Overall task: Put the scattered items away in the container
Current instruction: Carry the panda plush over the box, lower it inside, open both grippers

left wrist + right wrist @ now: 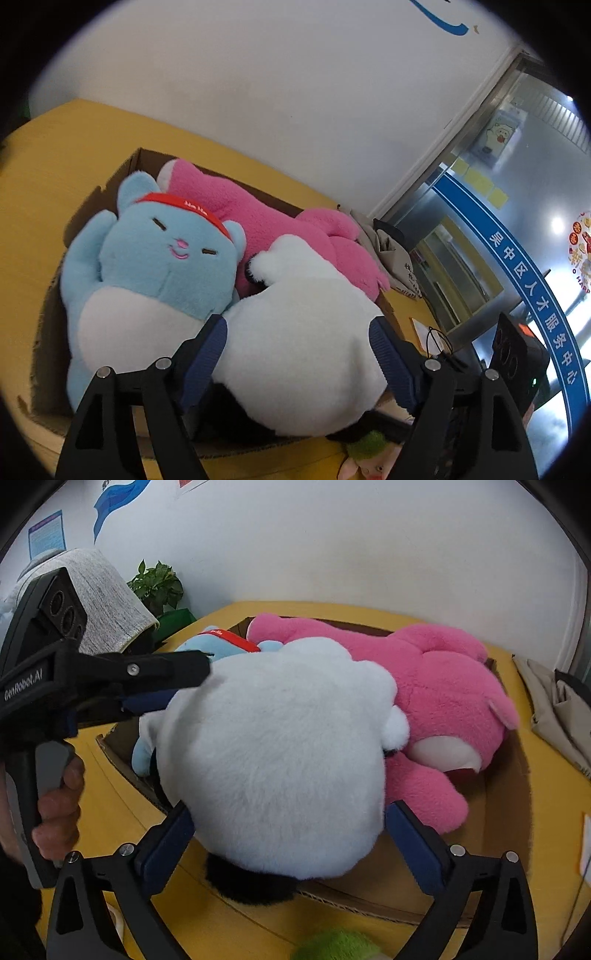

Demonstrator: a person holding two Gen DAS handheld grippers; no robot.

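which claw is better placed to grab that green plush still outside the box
Right, probably. Both claws, left claw and right claw, straddle the white plush over the cardboard box, but the green plush lies just below the right one, between its arms.

"GenRobot.AI" on left claw (192, 664); headband (184, 206) perhaps "Ha Ha"

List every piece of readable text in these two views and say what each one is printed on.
"GenRobot.AI": on the left hand-held gripper body, right wrist view.
"吴中区人才服务中心": on the blue band across the glass door.
Headband of the blue plush: white lettering, too blurred to read.
Beige bag, door stickers and wall posters: print too small to read.
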